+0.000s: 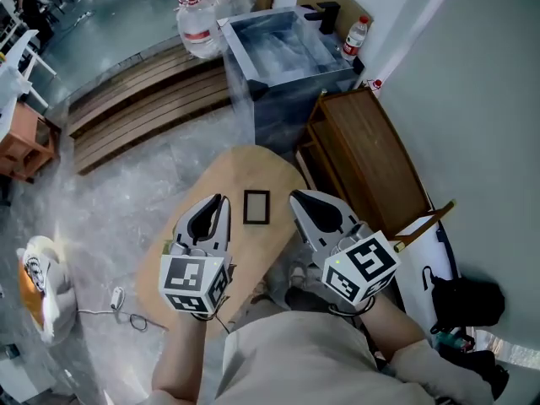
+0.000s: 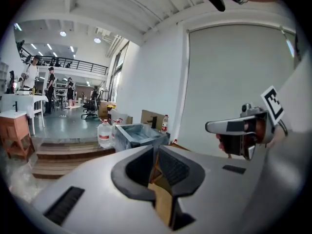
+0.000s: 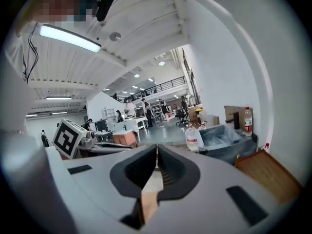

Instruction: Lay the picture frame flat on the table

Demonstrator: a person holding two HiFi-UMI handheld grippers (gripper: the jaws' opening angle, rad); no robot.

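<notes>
A small picture frame (image 1: 256, 207) with a dark border is seen on the round wooden table (image 1: 253, 169), near the table's middle. It appears to lie flat with its face up, though the steep head view leaves this not quite certain. The left gripper (image 1: 221, 200) is held just to the left of the frame and the right gripper (image 1: 294, 196) just to its right; neither is touching it. In each gripper view the two jaws are pressed together at their tips, and nothing is gripped between them. Beyond the table a grey tub (image 1: 287, 51) is seen, with large water bottles (image 1: 199, 25) beside it. A brown wooden cabinet (image 1: 371, 154) is set against the wall at the right.
</notes>
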